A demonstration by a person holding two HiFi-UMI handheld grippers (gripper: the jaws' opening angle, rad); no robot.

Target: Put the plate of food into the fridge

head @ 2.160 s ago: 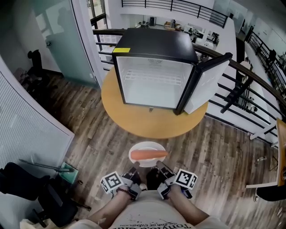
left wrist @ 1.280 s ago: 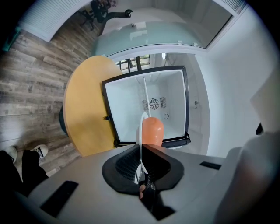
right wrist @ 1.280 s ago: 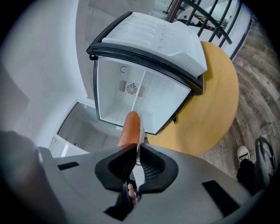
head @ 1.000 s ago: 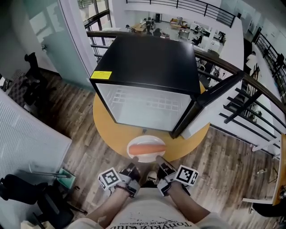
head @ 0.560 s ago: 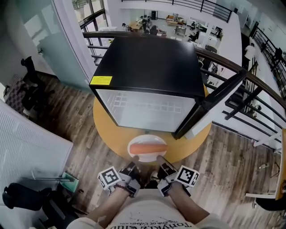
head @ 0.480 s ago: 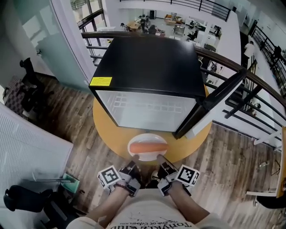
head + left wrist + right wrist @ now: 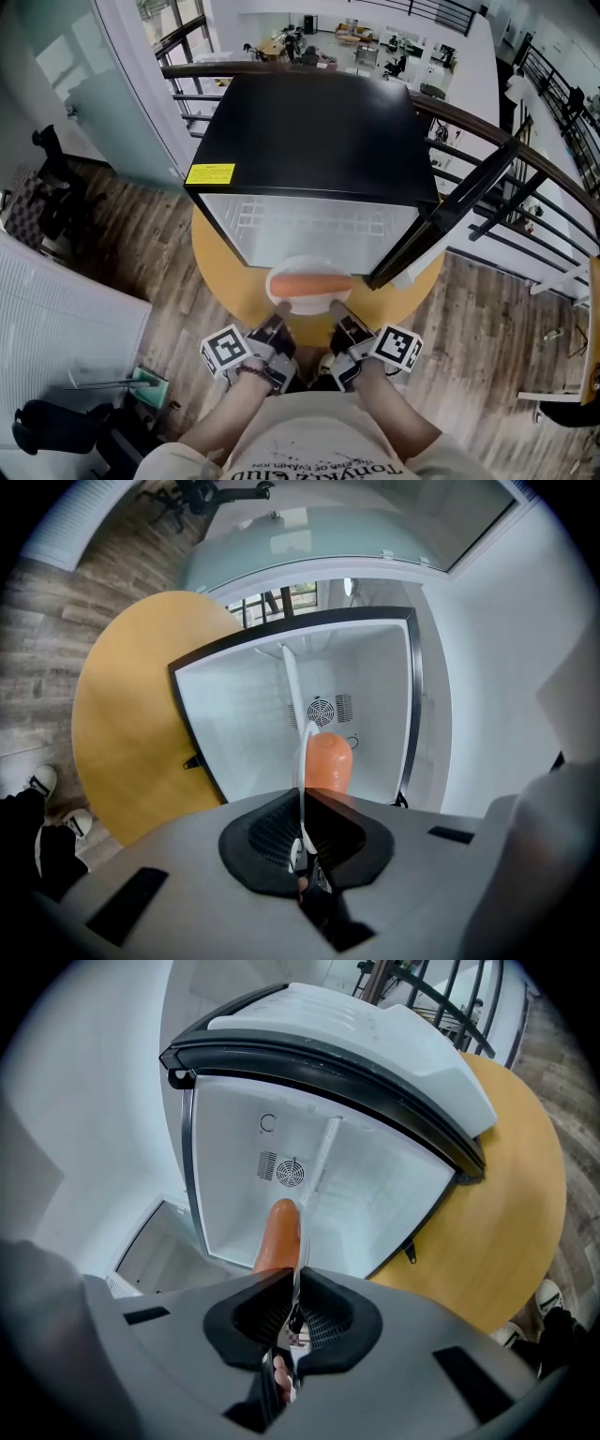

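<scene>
A white plate [image 7: 305, 263] carrying an orange sausage [image 7: 310, 284] hangs level in front of the open mini fridge [image 7: 317, 228]. My left gripper [image 7: 279, 319] is shut on the plate's near left rim. My right gripper [image 7: 339, 319] is shut on its near right rim. In the left gripper view the plate [image 7: 302, 766] shows edge-on between the jaws of the left gripper [image 7: 300, 844], with the sausage [image 7: 328, 761] against the white fridge interior [image 7: 366, 696]. The right gripper view shows the same: plate rim [image 7: 298, 1274], right gripper [image 7: 292, 1324], sausage [image 7: 279, 1234].
The black-topped fridge [image 7: 314, 122] stands on a round wooden table [image 7: 220, 277]; its door [image 7: 461, 208] swings open to the right. A wire shelf [image 7: 309, 217] spans the interior. Railings [image 7: 525, 187] run behind, and a green bin [image 7: 145, 382] sits on the floor at left.
Both grippers and the plate have moved forward and slightly up towards the fridge opening. The plate's far edge now overlaps the fridge's lower front edge in the head view.
</scene>
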